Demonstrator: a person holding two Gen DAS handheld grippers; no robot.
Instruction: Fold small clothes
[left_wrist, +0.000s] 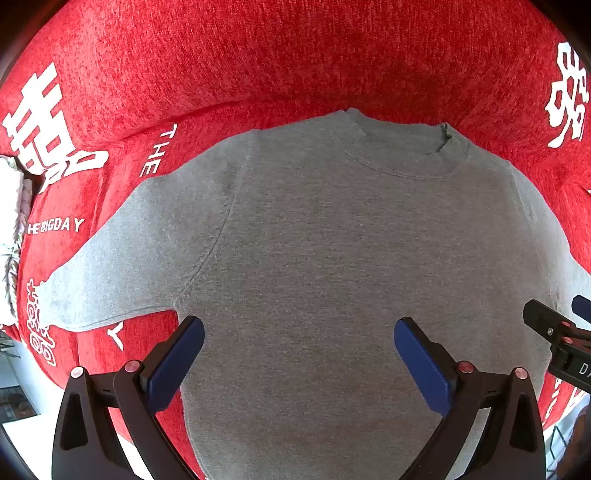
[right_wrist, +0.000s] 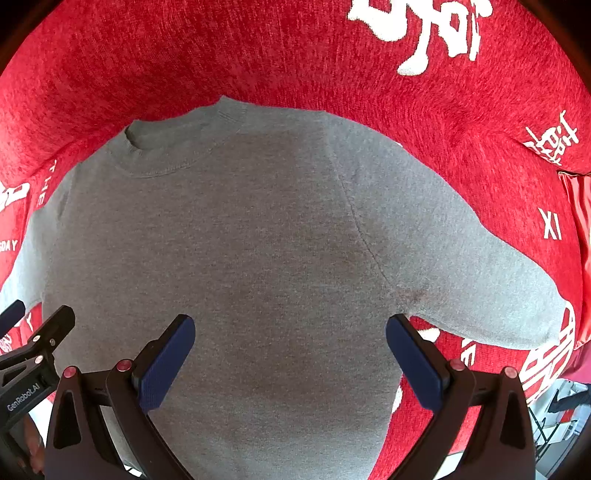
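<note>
A small grey sweatshirt (left_wrist: 325, 236) lies flat and spread out on a red cloth, collar at the far side, both sleeves angled outward. It also fills the right wrist view (right_wrist: 251, 236). My left gripper (left_wrist: 299, 332) is open and empty above the left part of the body, near the left armpit. My right gripper (right_wrist: 290, 330) is open and empty above the right part of the body, near the right armpit. The right gripper shows at the right edge of the left wrist view (left_wrist: 557, 332). The left gripper shows at the left edge of the right wrist view (right_wrist: 33, 339).
The red cloth (left_wrist: 258, 66) with white characters and letters covers the surface under the sweatshirt, also in the right wrist view (right_wrist: 461, 122). A white fringed item (left_wrist: 9, 221) lies at the far left. The cloth's edge and floor clutter show at the lower corners.
</note>
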